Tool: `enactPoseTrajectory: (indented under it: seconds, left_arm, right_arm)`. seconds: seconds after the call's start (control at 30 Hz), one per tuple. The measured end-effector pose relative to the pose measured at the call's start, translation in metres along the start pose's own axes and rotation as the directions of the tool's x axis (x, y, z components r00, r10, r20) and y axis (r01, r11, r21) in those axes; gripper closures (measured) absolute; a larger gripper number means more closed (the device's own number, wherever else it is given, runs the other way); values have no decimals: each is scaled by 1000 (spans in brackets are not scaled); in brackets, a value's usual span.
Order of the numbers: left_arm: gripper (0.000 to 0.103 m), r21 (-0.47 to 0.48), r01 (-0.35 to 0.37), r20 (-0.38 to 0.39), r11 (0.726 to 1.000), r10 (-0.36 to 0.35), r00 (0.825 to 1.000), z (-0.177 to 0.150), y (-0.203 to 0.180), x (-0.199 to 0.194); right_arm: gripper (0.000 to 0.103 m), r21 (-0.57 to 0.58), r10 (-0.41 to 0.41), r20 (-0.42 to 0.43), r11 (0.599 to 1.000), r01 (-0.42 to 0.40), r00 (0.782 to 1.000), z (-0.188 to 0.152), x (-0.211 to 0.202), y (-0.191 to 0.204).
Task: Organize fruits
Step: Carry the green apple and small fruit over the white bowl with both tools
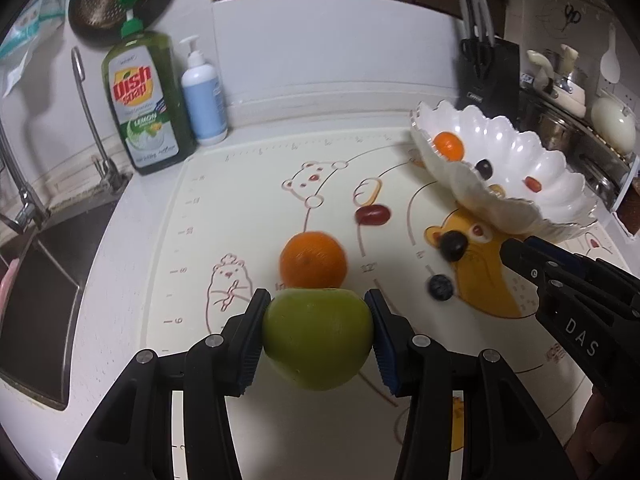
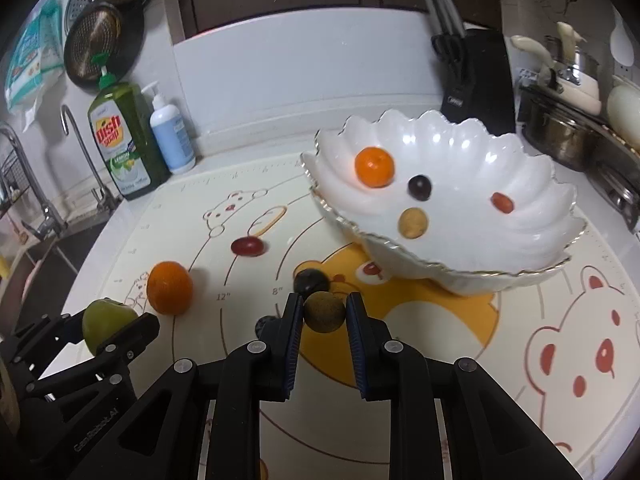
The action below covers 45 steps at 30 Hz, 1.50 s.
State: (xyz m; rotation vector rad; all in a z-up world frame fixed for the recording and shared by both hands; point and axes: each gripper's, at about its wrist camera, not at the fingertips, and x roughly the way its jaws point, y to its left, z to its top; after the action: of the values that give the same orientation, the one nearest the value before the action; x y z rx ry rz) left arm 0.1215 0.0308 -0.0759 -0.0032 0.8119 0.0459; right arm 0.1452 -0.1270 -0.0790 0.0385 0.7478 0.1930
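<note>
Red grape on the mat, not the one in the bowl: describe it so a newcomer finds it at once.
Start at the white scalloped bowl on the cartoon-bear mat, then look to its left on the mat. The red grape lies there alone, past the loose orange. It is the only long, oval, wine-red fruit outside the bowl; its neighbours are round and orange or nearly black.

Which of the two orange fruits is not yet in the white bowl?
The round orange fruit lying on the printed mat; the other orange fruit sits inside the scalloped white bowl.

Both grippers are matte black plastic with silver screw heads. The left gripper [image 1: 317,334] has ribbed blue finger pads [image 1: 382,344]. The right gripper [image 2: 323,334] carries white "DAS" lettering
</note>
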Motion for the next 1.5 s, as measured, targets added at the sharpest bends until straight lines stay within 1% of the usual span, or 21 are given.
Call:
enactPoseTrajectory:
  seconds: [0.23, 0.47, 0.83, 1.1, 1.23, 1.33, 1.5]
  left_arm:
    - [55, 37, 27, 38, 999, -28, 999, 17, -24, -12]
    - [55, 75, 65, 77, 995, -71, 995, 40, -52, -22]
    - [55, 131, 118, 110, 984, -132, 985, 73, -91, -23]
    - [55, 165, 140, 128, 976, -162, 978, 95, -117, -14]
    - [55, 171, 162, 120, 972, -183, 976, 105, -126, -6]
    - [55, 181, 163, 121, 970, -186, 975, 110, -132, 1]
    - [55, 184, 184, 101, 966, -205, 974, 119, -141, 16]
  right_arm:
    - [79, 24, -19, 41, 1000, 18, 999, 7, -22, -19]
    - [79, 58, -57, 83, 997, 52, 995, 20, -42, -43]
    - [79, 101, -118, 126, 989, 106, 985, 39, -58, -83]
    - [79, 123, -163, 138, 981, 147, 977, 53, -58, -110]
    - [79, 130, -180, 137, 978, 162, 974, 59, -54, -120]
    - [79, 129, -188, 136, 977, 171, 973, 63, -50, -125]
    - [79, 129, -198, 134, 975, 181, 971, 69, -43, -132]
